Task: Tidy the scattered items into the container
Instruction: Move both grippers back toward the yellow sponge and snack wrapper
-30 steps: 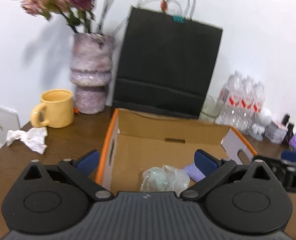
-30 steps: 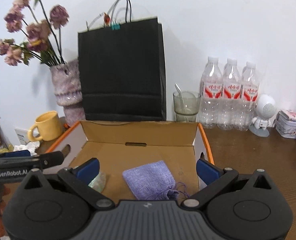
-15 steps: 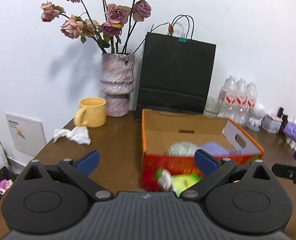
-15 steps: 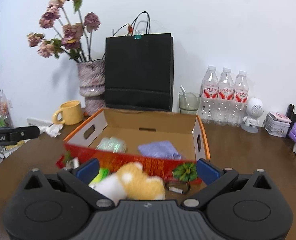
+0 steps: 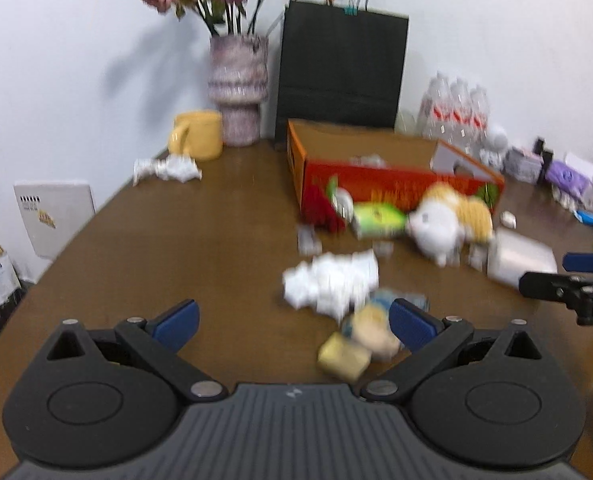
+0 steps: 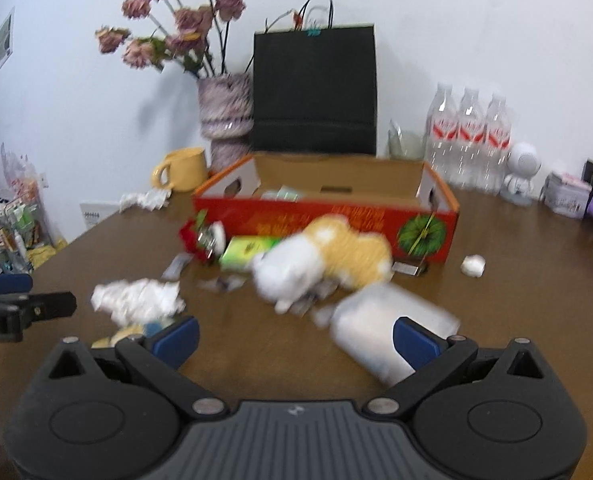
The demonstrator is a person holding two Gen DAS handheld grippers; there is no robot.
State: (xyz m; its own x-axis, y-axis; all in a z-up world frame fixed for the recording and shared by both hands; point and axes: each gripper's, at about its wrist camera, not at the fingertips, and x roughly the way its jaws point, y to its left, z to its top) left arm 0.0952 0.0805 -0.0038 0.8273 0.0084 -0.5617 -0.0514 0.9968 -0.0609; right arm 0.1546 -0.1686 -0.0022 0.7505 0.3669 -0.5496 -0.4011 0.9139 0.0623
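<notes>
Both my claws gape wide, empty: left gripper (image 5: pixel 292 322) at lower centre of its view, right gripper (image 6: pixel 294 340) likewise. Red cardboard box (image 6: pixel 328 216) sits mid-frame, a couple of items inside. Plush toy (image 6: pixel 320 260), green packet (image 6: pixel 244 250) and crumpled tissue (image 6: pixel 136 300) lie on the table (image 5: pixel 176 240) in front of it. White packet (image 6: pixel 380 336) near my right fingers. Frames blurred.

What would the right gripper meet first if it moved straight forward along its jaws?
Probably the white pack, lying on the table just ahead, toward the right jaw. The right gripper is open and empty. Further on lies the plush toy, then the box. Blur makes depth uncertain.
</notes>
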